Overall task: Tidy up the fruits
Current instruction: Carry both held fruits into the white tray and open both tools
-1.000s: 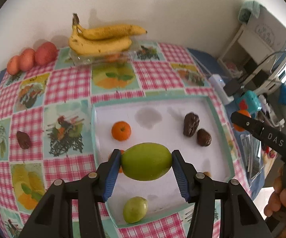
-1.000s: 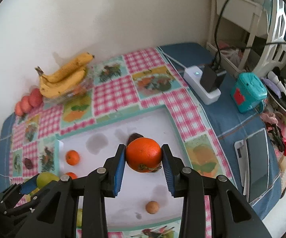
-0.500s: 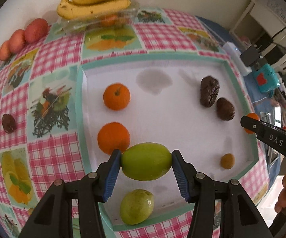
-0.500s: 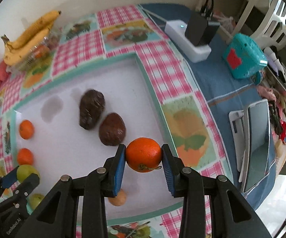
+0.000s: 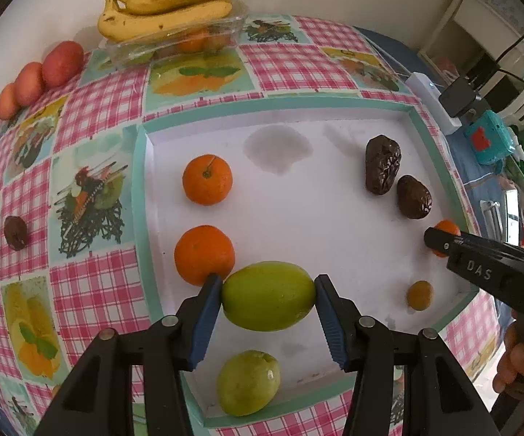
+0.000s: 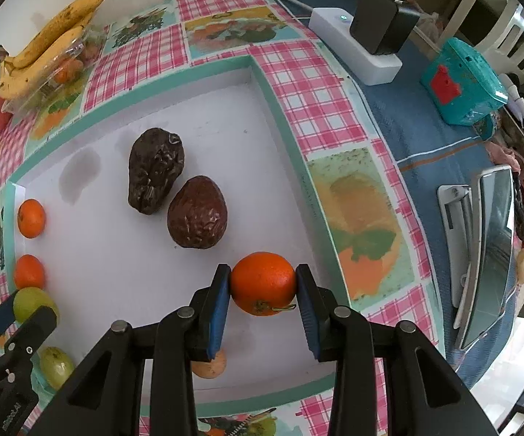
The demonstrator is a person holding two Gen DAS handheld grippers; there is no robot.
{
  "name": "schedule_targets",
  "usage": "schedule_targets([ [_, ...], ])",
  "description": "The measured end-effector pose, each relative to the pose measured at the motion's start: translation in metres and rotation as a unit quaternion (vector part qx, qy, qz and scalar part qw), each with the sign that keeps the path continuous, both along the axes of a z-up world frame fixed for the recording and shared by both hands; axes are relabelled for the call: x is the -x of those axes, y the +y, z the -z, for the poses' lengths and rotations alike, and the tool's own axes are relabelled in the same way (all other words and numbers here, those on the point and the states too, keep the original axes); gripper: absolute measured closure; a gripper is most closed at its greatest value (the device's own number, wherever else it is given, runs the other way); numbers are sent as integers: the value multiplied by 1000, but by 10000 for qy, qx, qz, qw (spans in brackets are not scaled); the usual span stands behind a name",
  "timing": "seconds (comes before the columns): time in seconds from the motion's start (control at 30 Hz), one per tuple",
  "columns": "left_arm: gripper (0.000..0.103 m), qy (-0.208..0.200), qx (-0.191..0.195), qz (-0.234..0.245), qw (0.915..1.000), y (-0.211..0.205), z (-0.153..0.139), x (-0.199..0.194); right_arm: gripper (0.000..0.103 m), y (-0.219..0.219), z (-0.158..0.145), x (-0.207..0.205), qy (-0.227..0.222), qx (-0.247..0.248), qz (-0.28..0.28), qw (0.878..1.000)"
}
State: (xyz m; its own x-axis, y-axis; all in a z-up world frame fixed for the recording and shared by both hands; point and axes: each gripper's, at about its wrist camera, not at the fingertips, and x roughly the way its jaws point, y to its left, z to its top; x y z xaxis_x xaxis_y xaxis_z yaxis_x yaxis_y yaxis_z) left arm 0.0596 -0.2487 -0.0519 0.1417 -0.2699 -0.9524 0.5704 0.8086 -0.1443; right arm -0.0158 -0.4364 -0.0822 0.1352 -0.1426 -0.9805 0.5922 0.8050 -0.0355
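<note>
The left gripper [image 5: 268, 296] is pinching a green fruit [image 5: 268, 297] over the tray [image 5: 142, 189]. The right gripper [image 6: 263, 285] is squeezing an orange [image 6: 263, 282], half hiding a small brown fruit [image 6: 214, 366] below.

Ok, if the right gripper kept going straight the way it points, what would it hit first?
Probably the nearer brown fruit, just ahead and slightly left of the orange held in the right gripper. Height is hard to judge, so it could meet the white tray floor instead.

We count three oranges [image 5: 207, 179], two green fruits [image 5: 268, 295], two dark avocados [image 5: 383, 169], two bananas [image 5: 174, 11] and three red fruits [image 5: 62, 63].
</note>
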Motion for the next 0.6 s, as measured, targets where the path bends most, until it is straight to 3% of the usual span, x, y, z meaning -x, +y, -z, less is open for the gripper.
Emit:
schedule_targets([
  [0.23,48,62,46,146,9999,-7,2,4,65,-1,-1,1,-13,-26,-20,10000],
  [0.6,48,75,-226,261,9994,-19,20,9,65,0,4,-2,39,18,-69,10000],
])
